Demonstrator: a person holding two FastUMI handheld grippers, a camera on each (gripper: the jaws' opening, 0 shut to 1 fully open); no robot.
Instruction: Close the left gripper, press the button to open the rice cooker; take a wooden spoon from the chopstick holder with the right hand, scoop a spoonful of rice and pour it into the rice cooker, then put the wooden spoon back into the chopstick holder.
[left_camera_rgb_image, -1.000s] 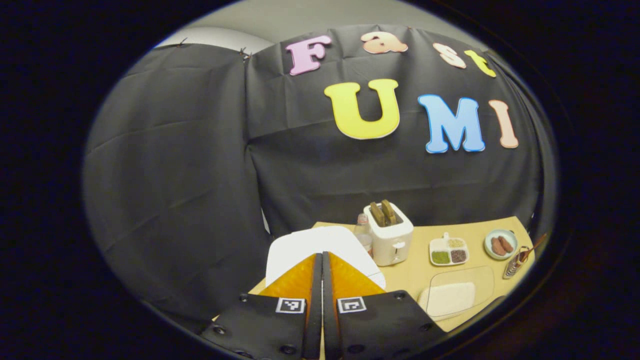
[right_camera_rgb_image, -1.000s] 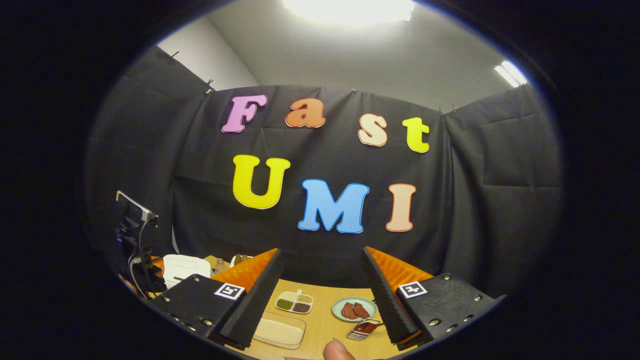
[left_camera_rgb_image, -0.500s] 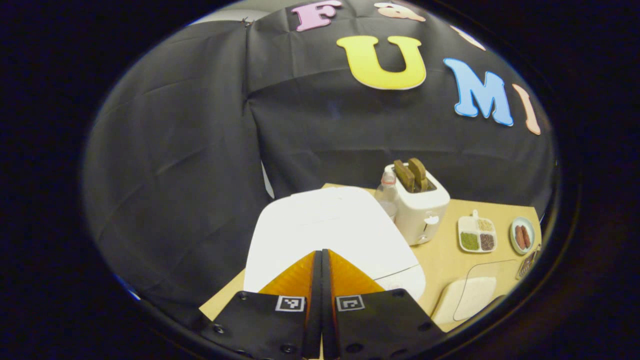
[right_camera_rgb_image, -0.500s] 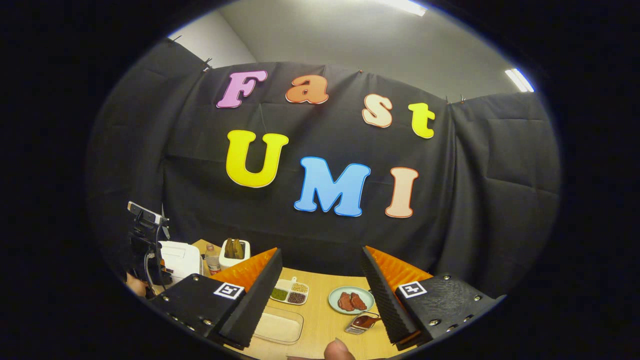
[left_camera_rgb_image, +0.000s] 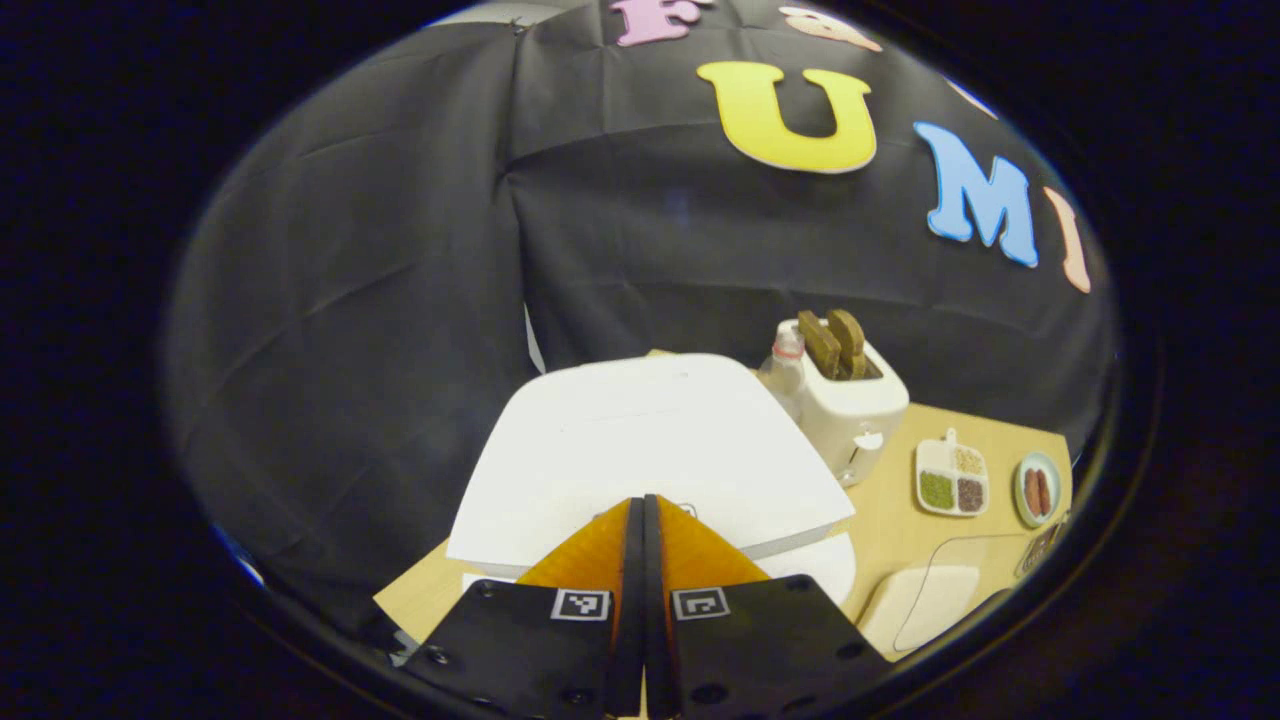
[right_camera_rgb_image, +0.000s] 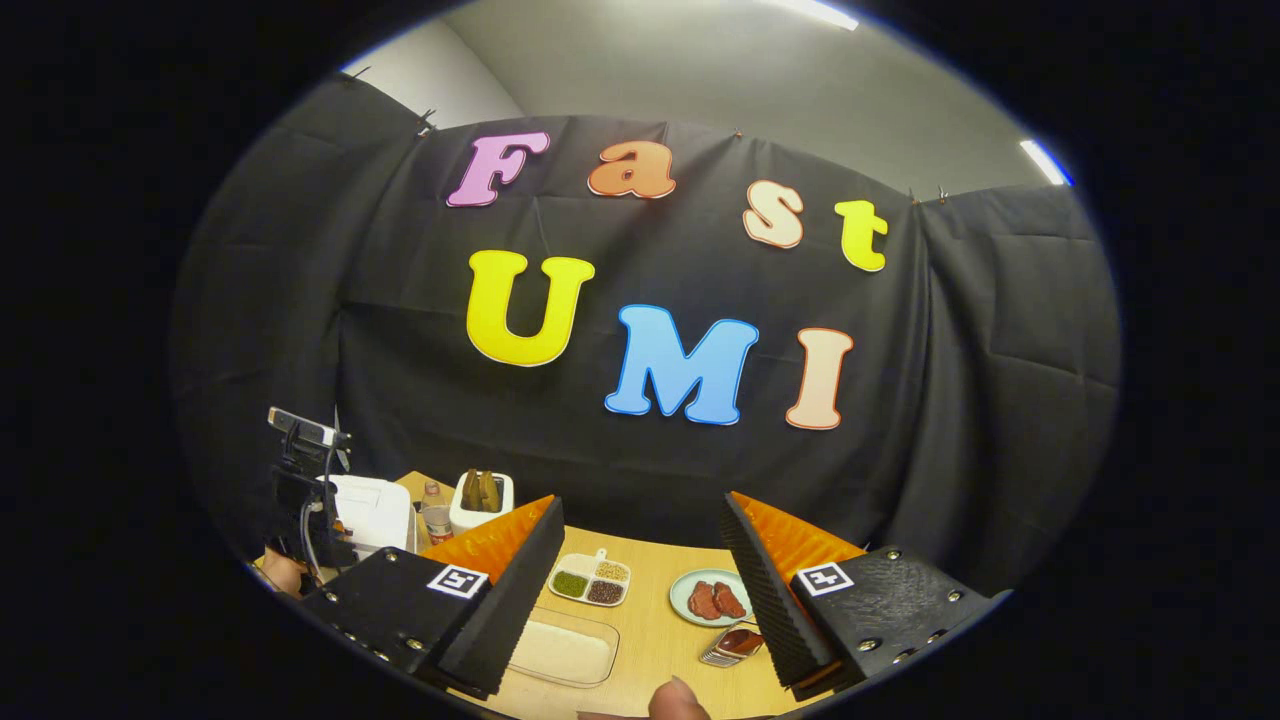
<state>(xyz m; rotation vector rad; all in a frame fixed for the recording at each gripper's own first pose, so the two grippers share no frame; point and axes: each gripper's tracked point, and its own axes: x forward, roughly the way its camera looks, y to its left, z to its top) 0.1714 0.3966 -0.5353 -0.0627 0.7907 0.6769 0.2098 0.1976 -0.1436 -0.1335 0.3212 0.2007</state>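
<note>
While my fingers meet over the lid: my left gripper (left_camera_rgb_image: 643, 515) has its two fingers pressed together with nothing between them, its tip over the near edge of the rice cooker (left_camera_rgb_image: 640, 445), just ahead and below.
Lid state: a dark seam runs under the front edge of the lid; I cannot tell whether it has popped or is latched.
Button risk: the button itself is hidden under my tip, so I could be off it and press bare lid, tipping or sliding the cooker on the counter (left_camera_rgb_image: 890, 510).
Lid-swing risk: if the lid springs up, my left gripper is right in its path and could block it.
Right gripper (right_camera_rgb_image: 640, 575): fingers wide apart, empty, hanging above the counter.
Spoon and holder: the chopstick holder (right_camera_rgb_image: 732, 645) with the wooden spoon sits low between my right fingers, near the right one.
Reach risk: the plate (right_camera_rgb_image: 710, 597) lies just beyond the holder; a careless dip could knock the holder over.
Rice: the clear tray of rice (right_camera_rgb_image: 560, 650) is by my right gripper's left finger.
</note>
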